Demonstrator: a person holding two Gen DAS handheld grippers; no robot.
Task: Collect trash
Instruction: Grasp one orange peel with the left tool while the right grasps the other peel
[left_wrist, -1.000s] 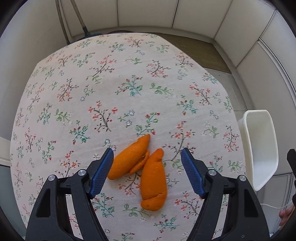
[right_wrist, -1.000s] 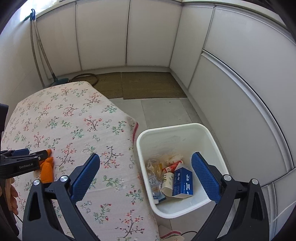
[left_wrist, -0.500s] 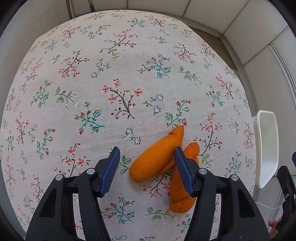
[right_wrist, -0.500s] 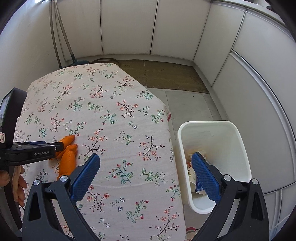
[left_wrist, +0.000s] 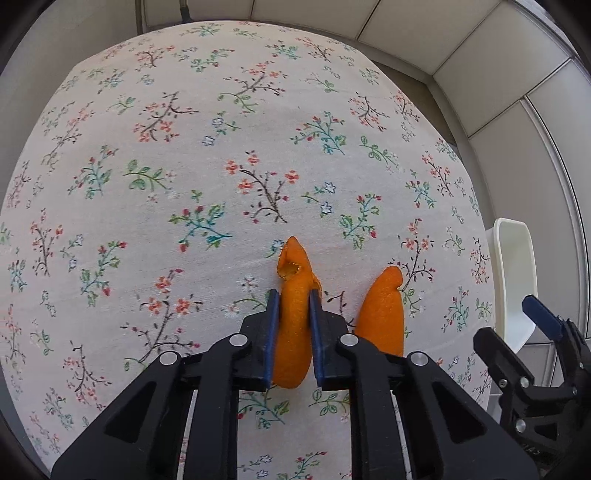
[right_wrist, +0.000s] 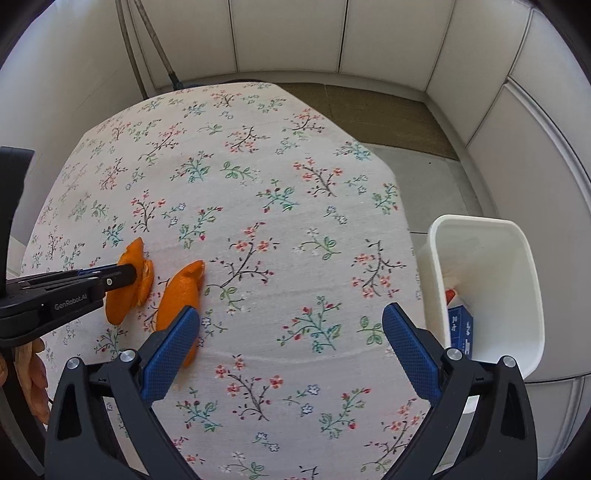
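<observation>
Two pieces of orange peel lie on a floral tablecloth (left_wrist: 221, 177). My left gripper (left_wrist: 291, 299) is shut on the left peel (left_wrist: 293, 332), which is squeezed between its blue pads; it also shows in the right wrist view (right_wrist: 127, 291). The second peel (left_wrist: 382, 310) lies just to its right on the cloth, and in the right wrist view (right_wrist: 181, 295) it sits by my right gripper's left finger. My right gripper (right_wrist: 291, 325) is open and empty above the cloth.
A white bin (right_wrist: 487, 288) stands on the floor right of the table, with a blue-and-white carton (right_wrist: 460, 325) and other trash inside; its rim shows in the left wrist view (left_wrist: 513, 280). White wall panels surround the table. Two poles (right_wrist: 147, 40) lean at the back left.
My left gripper has closed on the left peel and pulled it apart from the second one. My right gripper has swung left from over the bin to over the table, toward the second peel.
</observation>
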